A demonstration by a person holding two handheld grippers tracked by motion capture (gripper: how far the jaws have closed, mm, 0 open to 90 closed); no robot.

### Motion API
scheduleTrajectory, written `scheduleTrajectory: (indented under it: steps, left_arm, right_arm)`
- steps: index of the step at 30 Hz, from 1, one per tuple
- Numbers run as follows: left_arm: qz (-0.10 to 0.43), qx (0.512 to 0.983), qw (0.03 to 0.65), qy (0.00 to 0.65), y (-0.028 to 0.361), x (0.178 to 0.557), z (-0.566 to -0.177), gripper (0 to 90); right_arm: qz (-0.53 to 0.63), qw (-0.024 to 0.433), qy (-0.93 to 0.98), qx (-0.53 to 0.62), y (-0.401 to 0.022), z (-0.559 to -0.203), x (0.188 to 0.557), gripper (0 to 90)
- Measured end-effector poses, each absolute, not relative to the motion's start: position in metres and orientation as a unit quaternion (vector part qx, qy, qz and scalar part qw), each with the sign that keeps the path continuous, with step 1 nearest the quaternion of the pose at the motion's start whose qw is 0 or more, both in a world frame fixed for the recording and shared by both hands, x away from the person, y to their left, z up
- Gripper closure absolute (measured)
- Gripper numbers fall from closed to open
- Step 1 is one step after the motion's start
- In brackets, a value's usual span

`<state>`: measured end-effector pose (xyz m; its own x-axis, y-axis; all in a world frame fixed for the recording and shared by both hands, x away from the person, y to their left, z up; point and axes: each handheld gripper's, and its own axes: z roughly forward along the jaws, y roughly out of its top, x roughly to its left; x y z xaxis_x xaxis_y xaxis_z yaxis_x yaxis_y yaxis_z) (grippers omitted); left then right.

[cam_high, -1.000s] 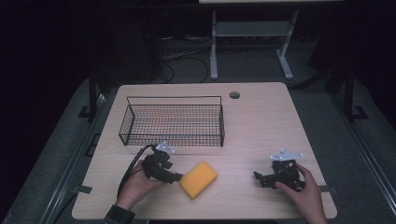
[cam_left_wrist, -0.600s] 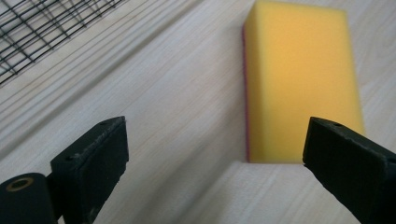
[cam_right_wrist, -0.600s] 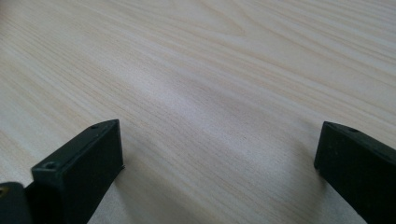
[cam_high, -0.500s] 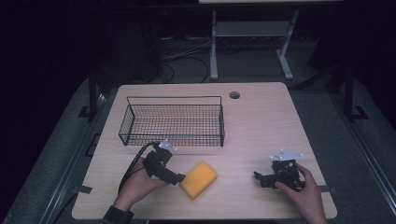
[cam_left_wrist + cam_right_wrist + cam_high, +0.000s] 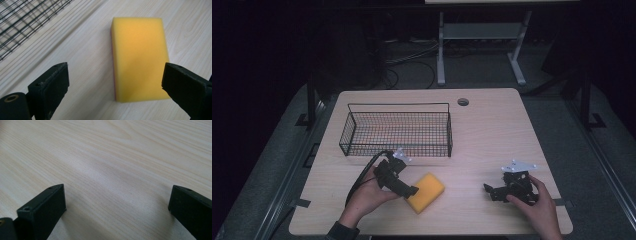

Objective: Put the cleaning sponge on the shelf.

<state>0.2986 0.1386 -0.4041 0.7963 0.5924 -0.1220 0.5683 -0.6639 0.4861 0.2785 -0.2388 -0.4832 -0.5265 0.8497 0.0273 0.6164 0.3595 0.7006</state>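
Note:
A yellow sponge [image 5: 426,191] lies flat on the wooden table [image 5: 492,135] near its front edge. My left gripper [image 5: 410,191] hovers just left of it. In the left gripper view the sponge [image 5: 140,57] lies ahead between the two black jaws of the left gripper [image 5: 116,72]. They have just been opening and now stand wide, and neither pad presses on the sponge. My right gripper [image 5: 490,192] rests at the front right, held by a hand. In the right gripper view the right gripper [image 5: 117,192] is open over bare wood.
A black wire basket [image 5: 397,135] stands behind the left gripper at the table's middle left, and its mesh [image 5: 25,20] shows at the upper left of the left gripper view. A round cable hole [image 5: 463,102] sits near the far edge.
The left gripper has lifted a little and shifted right toward the sponge, and its jaws stand wider. The sponge and the right gripper have stayed put.

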Motion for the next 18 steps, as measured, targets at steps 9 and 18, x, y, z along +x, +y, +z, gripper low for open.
scheduleTrajectory:
  steps: [9, 18]
  left_arm:
    - [0.017, 0.918, 0.251, 0.307, 0.118, 0.296, -0.407, 6.9]
    - [0.016, 0.925, 0.240, 0.294, 0.101, 0.294, -0.414, 6.9]
  right_arm:
    - [0.337, 0.173, 0.806, 0.455, -0.239, -0.483, 0.278, 0.4]
    - [0.337, 0.172, 0.806, 0.455, -0.239, -0.483, 0.278, 0.4]
